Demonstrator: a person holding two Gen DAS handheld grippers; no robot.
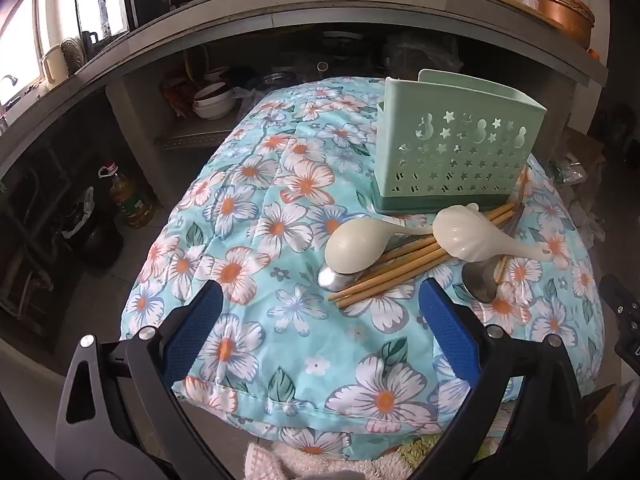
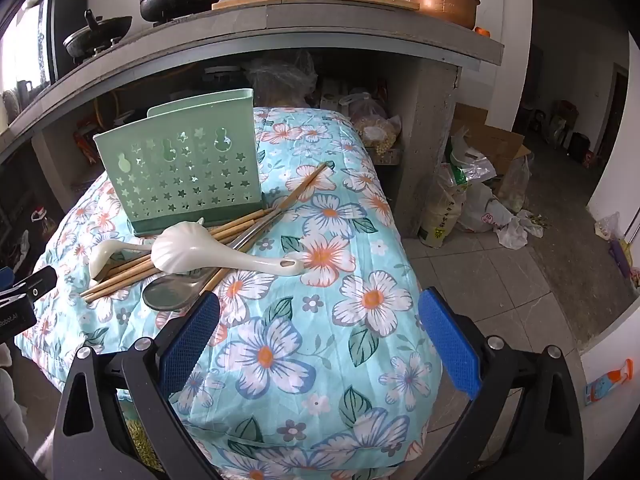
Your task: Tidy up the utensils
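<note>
The utensils lie in one loose pile on a flowered cloth (image 1: 256, 208), right of centre in the left wrist view and left of centre in the right wrist view. On top are two white spoons: a shell-shaped spoon (image 2: 188, 250) with its long handle pointing to the right of the frame, and a smooth spoon (image 1: 350, 246) turned bowl-down. Under them a bundle of bamboo chopsticks (image 1: 394, 274) crosses diagonally, and two metal spoons (image 2: 170, 290) are partly covered by the pile. Just behind the pile, touching it, stands a green holder (image 1: 452, 152) with star-shaped holes, upright; nothing shows above its rim.

The left gripper (image 1: 320, 328) hovers over the cloth in the lower part of its frame, jaws spread wide, nothing between the blue pads. The right gripper (image 2: 318, 332) hovers the same way, jaws released and empty; its left pad is near the metal spoon but apart from it.

Behind the cloth, a concrete counter (image 2: 360, 28) carries black pots and bottles
</note>
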